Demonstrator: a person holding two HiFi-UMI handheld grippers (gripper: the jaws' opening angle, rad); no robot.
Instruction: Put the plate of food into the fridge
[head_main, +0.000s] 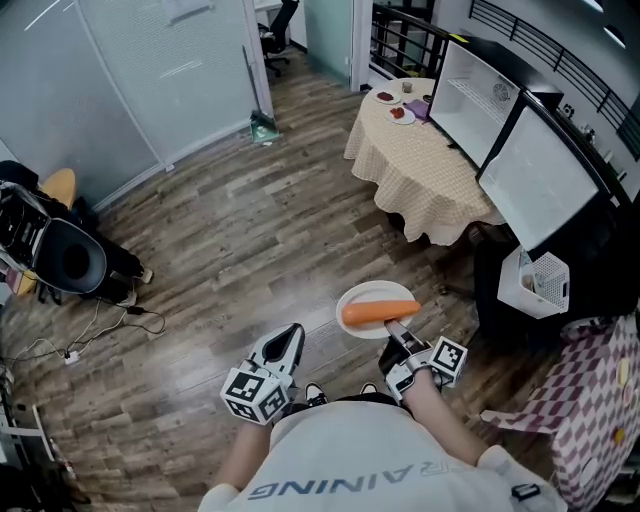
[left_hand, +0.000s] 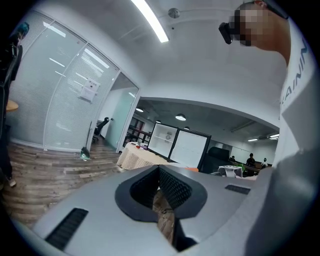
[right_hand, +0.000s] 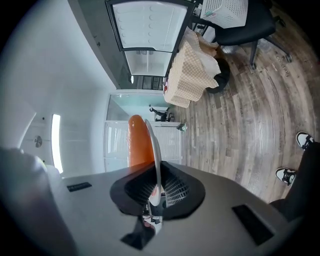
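A white plate (head_main: 362, 297) carrying a long orange carrot (head_main: 378, 312) is held level in front of me, above the wooden floor. My right gripper (head_main: 398, 328) is shut on the plate's near rim. In the right gripper view the plate rim (right_hand: 155, 150) stands edge-on between the pads, with the carrot (right_hand: 139, 142) behind it. My left gripper (head_main: 290, 335) hangs to the left of the plate, apart from it, and its jaws (left_hand: 160, 172) are shut with nothing in them. The fridge (head_main: 478, 98) stands open at the far right, its white inside showing.
A round table (head_main: 415, 160) with a checked cloth and small plates stands beside the fridge. A white basket (head_main: 538, 282) sits on a seat at the right, near a checked cloth (head_main: 600, 395). A black chair (head_main: 62, 255) and floor cables (head_main: 90, 335) are at left.
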